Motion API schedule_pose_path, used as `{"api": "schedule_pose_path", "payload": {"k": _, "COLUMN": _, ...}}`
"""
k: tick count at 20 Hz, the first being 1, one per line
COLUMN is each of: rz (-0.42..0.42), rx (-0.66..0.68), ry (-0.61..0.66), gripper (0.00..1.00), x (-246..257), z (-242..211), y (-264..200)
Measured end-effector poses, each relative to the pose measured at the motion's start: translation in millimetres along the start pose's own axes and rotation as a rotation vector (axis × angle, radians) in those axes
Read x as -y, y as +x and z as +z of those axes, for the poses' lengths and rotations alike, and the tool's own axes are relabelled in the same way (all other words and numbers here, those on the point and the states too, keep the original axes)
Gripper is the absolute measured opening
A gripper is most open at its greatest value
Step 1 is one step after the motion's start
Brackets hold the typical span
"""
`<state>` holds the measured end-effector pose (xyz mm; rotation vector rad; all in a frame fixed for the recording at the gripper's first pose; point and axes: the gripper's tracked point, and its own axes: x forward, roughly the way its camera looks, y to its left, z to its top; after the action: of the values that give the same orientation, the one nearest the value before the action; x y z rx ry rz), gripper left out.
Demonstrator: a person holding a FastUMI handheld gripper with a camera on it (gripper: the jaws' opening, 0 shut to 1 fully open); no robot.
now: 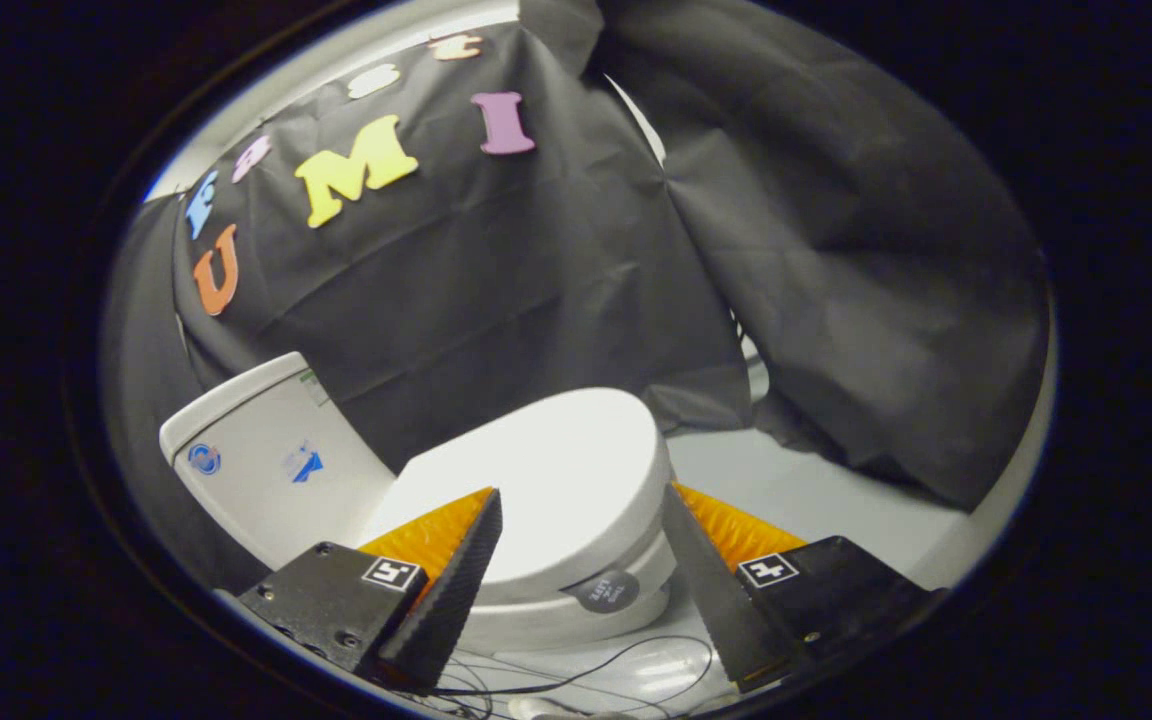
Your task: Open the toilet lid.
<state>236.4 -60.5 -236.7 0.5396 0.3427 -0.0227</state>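
1. The tool is seen wide open, nothing held; its two fingers are spread to either side of the lid's front, and no contact w/ the lid can be confirmed.
2. The lid is found shut, lying flat on the seat, just ahead of and between the fingers, w/ its front edge nearest the tool. The tank sits at approx. 10 o'clock from the lid.
3. Risk, slip: the lid top looks smooth and rounded; if it is pinched from the sides, the fingers could be expected to slide off, as no flat faces are offered.
4. Risk, wrong part: the gap betw. lid and seat is thin. If the lip is approached too low, seat and lid may be lifted together.
5. Risk, drop: if the lid is released before it passes upright twd. the tank, it would prob. fall back and slam.
6. Risk, snag: thin cables lie on the floor below the bowl, at approx. 6 o'clock from the lid; they could be caught by a low approach.
7. Risk, cloth: the black cloth hangs close behind the lid at 12 o'clock; it may be pushed or trapped by the lid as it is swung up.
8. A round dark sticker is seen on the seat front; its text can't be made out.
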Motion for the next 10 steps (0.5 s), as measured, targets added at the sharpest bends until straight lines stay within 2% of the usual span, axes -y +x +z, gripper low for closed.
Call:
{"api": "schedule_pose_path", "payload": {"k": 9, "rz": -0.012, "rx": -0.227, "ry": 0.282, "gripper": 0.97, "x": 28.4, "z": -68.1, "y": 27.4}}
{"api": "schedule_pose_path", "payload": {"k": 10, "rz": -0.004, "rx": -0.243, "ry": 0.314, "gripper": 0.93, "x": 27.7, "z": -72.1, "y": 29.6}}
